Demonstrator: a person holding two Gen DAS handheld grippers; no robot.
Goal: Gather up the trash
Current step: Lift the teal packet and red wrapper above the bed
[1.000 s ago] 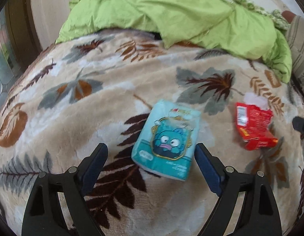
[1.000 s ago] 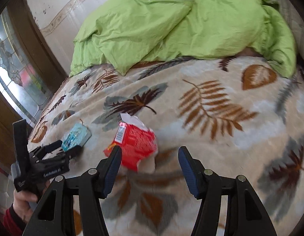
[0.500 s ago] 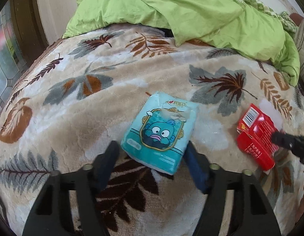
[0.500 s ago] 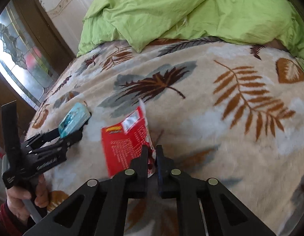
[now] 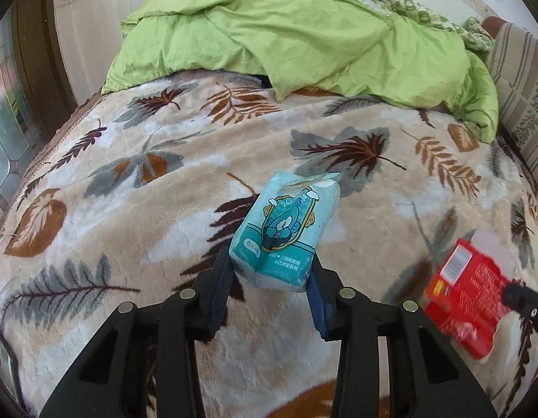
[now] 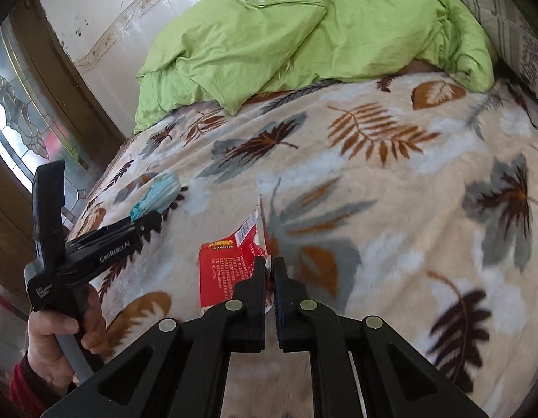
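Observation:
A teal tissue pack (image 5: 286, 233) with a cartoon face sits between the fingers of my left gripper (image 5: 269, 261). The jaws are closing and the pads press on its near end, which is raised off the blanket. In the right wrist view the teal pack (image 6: 157, 195) sticks out beyond the left gripper (image 6: 143, 223), which a hand (image 6: 53, 334) holds. My right gripper (image 6: 269, 264) is shut on the edge of a red snack wrapper (image 6: 227, 271), which stands up from the blanket. The same red wrapper (image 5: 467, 296) shows blurred at the lower right of the left wrist view.
A leaf-patterned plush blanket (image 5: 129, 209) covers the bed. A crumpled green duvet (image 5: 303, 35) lies across the far end, with a striped pillow (image 5: 519, 80) at the right. A stained-glass door (image 6: 18, 122) and its wooden frame stand left of the bed.
The left jaws closed in on the teal pack and tipped its near end up. The right jaws shut on the red wrapper and pulled it nearer.

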